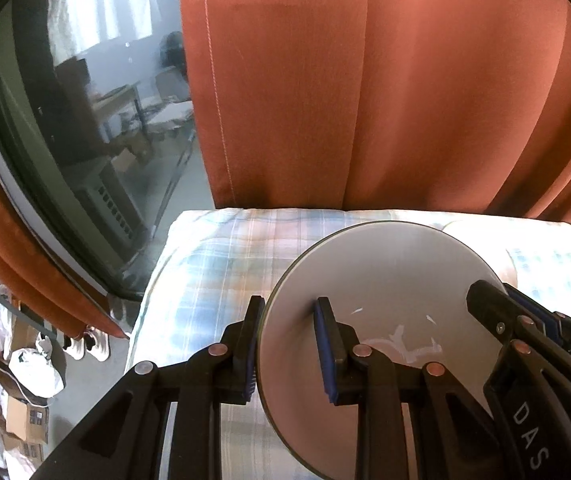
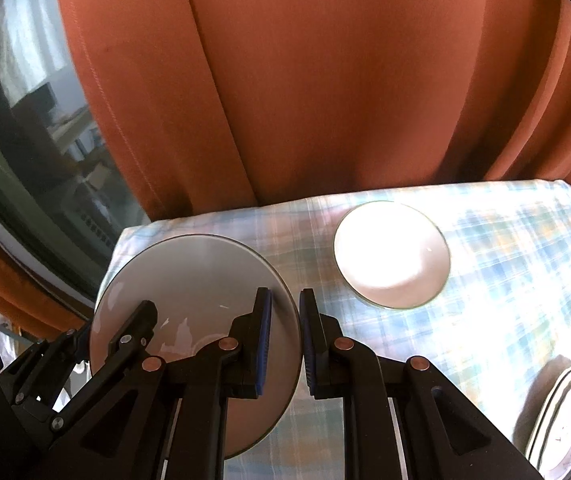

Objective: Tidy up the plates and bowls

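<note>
Two grippers, one plate held.
You have left gripper (image 1: 291, 346) and right gripper (image 2: 285, 340) clamped on the grey plate (image 2: 189, 280); the white bowl (image 2: 391, 254), far right, remains.

R claw (image 2: 285, 340) clamped on grey plate (image 2: 189, 280) rim, L claw (image 2: 125, 332) opposite, white bowl (image 2: 391, 254) beyond

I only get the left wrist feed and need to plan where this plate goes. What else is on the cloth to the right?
Observer: A white bowl sits on the plaid tablecloth, apart from the grey plate.
Operator: Anything nearer the right edge?
Observer: Yes, a striped-rim dish lies at the lower right, partly cut off.
Operator: Is the right gripper truly on the plate's rim?
Observer: Yes, the right gripper clamps the rim on its right side, opposite the left gripper.
</note>
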